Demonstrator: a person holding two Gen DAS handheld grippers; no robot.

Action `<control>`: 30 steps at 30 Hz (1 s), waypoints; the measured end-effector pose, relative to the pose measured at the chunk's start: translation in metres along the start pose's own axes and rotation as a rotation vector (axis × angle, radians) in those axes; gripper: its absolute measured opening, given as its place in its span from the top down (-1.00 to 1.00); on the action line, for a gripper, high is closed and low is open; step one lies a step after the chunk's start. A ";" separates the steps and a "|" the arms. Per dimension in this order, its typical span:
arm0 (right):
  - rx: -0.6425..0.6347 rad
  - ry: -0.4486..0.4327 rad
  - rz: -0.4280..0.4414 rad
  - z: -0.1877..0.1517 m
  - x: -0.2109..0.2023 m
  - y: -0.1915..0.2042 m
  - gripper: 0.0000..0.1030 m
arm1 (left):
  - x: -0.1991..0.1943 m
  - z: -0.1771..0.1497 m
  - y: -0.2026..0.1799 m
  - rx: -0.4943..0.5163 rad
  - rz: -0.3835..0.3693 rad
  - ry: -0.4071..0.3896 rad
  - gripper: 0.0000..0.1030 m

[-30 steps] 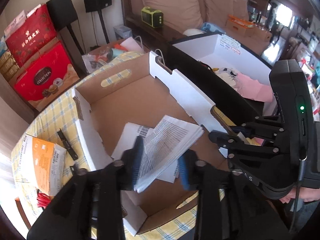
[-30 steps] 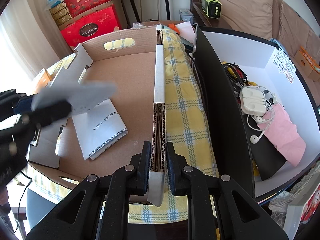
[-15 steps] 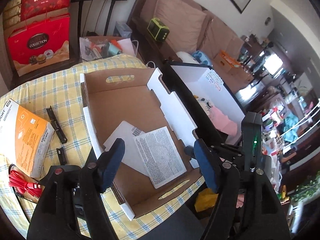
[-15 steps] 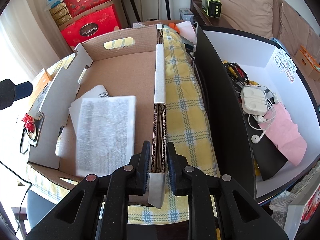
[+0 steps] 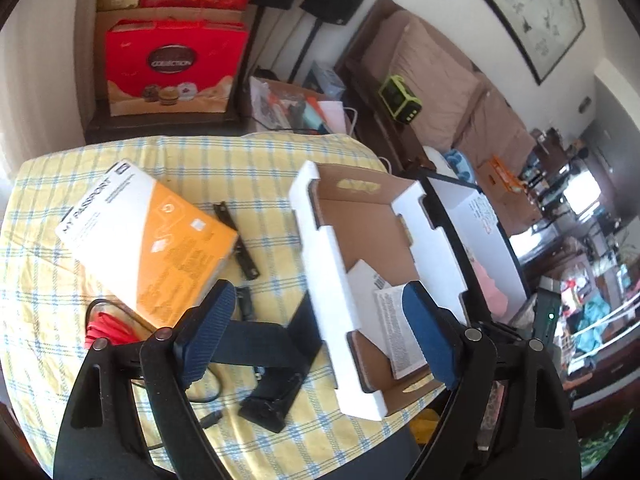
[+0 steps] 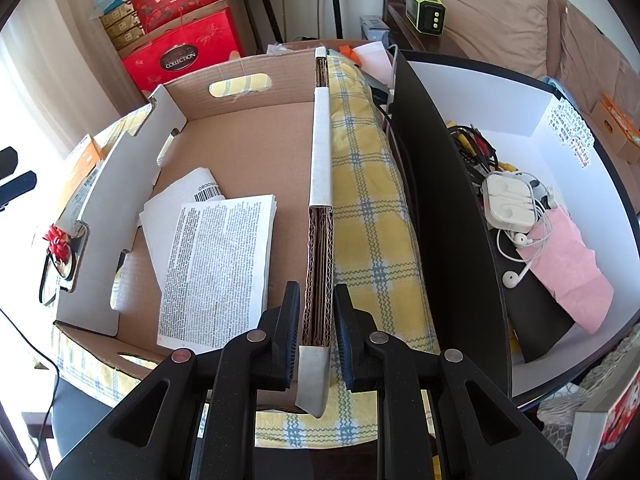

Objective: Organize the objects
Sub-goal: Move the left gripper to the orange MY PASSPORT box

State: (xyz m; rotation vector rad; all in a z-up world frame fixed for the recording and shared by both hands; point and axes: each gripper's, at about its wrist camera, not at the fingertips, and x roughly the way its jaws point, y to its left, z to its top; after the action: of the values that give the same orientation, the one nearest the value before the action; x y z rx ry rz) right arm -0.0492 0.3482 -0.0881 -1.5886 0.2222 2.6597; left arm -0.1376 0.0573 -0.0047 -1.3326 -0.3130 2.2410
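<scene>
Right gripper [image 6: 316, 332] clamps the cardboard box [image 6: 240, 140] wall; printed booklet [image 6: 218, 264] lies inside to its left. Left gripper [image 5: 320, 336], spread wide, grasps nothing.

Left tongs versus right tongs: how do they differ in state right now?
The left tongs are spread wide and hold nothing, raised above the yellow checked tablecloth; the right tongs are nearly closed, clamped on the side wall of the cardboard box. The left pads look blue; the right pads look dark. Both are black two-finger tools near the same box.
</scene>
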 end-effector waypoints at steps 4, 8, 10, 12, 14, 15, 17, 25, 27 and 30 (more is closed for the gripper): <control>0.001 0.000 0.001 0.000 0.000 0.000 0.66 | -0.007 0.007 0.047 -0.104 0.048 -0.021 -0.63; 0.000 0.000 0.000 0.000 0.000 0.000 0.65 | -0.005 0.006 0.086 -0.194 0.074 -0.017 -0.65; 0.000 0.001 -0.001 0.000 0.000 0.000 0.66 | -0.002 0.004 0.100 -0.223 0.083 -0.012 -0.67; -0.004 0.002 -0.004 0.000 0.000 0.001 0.66 | 0.001 0.002 0.109 -0.238 0.089 -0.005 -0.67; -0.003 0.004 -0.005 0.000 0.001 0.001 0.65 | 0.004 0.000 0.116 -0.247 0.090 -0.001 -0.67; -0.003 0.005 -0.005 0.000 0.001 0.001 0.66 | 0.005 -0.001 0.119 -0.252 0.088 0.001 -0.67; -0.004 0.005 -0.009 0.000 0.001 0.001 0.66 | 0.006 -0.003 0.123 -0.259 0.079 0.003 -0.67; -0.009 0.008 -0.015 0.001 0.001 0.002 0.66 | 0.024 0.010 0.140 -0.337 0.052 0.014 -0.67; -0.010 0.009 -0.017 0.000 0.001 0.002 0.66 | 0.031 0.013 0.143 -0.351 0.052 0.027 -0.67; -0.013 0.009 -0.015 0.000 0.002 0.001 0.66 | 0.042 0.015 0.147 -0.367 0.059 0.045 -0.67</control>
State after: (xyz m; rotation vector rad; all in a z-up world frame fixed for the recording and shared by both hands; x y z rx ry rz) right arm -0.0502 0.3470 -0.0898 -1.6003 0.1931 2.6485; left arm -0.2123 -0.0433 -0.0936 -1.5910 -0.7047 2.2720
